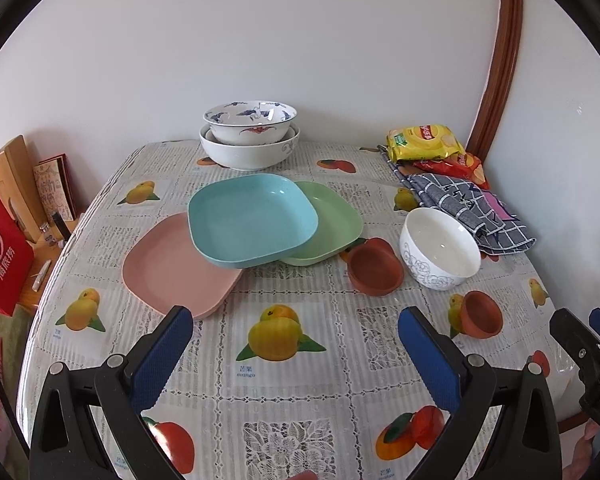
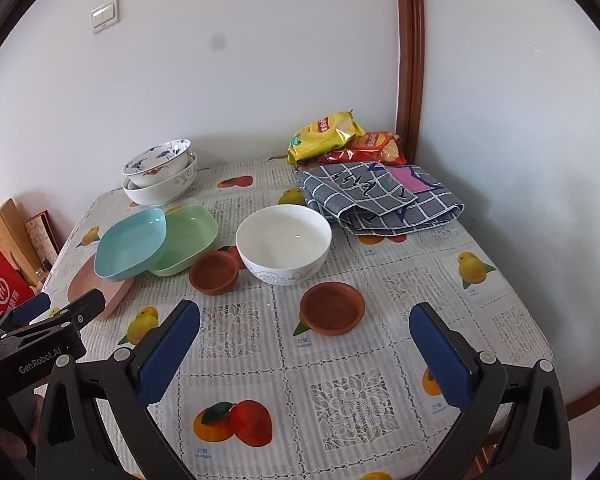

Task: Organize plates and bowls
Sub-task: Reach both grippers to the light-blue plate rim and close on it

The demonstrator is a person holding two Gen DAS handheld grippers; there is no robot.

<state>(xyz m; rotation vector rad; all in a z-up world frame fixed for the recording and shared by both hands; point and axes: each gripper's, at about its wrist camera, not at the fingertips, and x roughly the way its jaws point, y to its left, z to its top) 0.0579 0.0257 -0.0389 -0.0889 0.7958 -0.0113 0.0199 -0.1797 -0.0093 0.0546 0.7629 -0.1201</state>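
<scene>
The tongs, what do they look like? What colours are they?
Both tongs, left and right, have black frames with silver bolts and two flat fingers faced with bumpy blue pads. White letters on the left one's side, seen from the right camera, read GenRobot.AI. No cables or sleeves show.

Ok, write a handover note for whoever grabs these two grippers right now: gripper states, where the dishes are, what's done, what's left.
Left gripper: open, empty, above the fruit-print tablecloth.
Right gripper: open, empty, near the closer small brown clay dish.
Square plastic plates: blue plate lies askew over the pink plate and green plate.
Second brown clay dish sits beside the white floral-edged bowl, both loose.
Done: blue-patterned porcelain bowl nested in the large white bowl at the back.
Left: square up the plates, stack the clay dishes, place the white bowl.
</scene>
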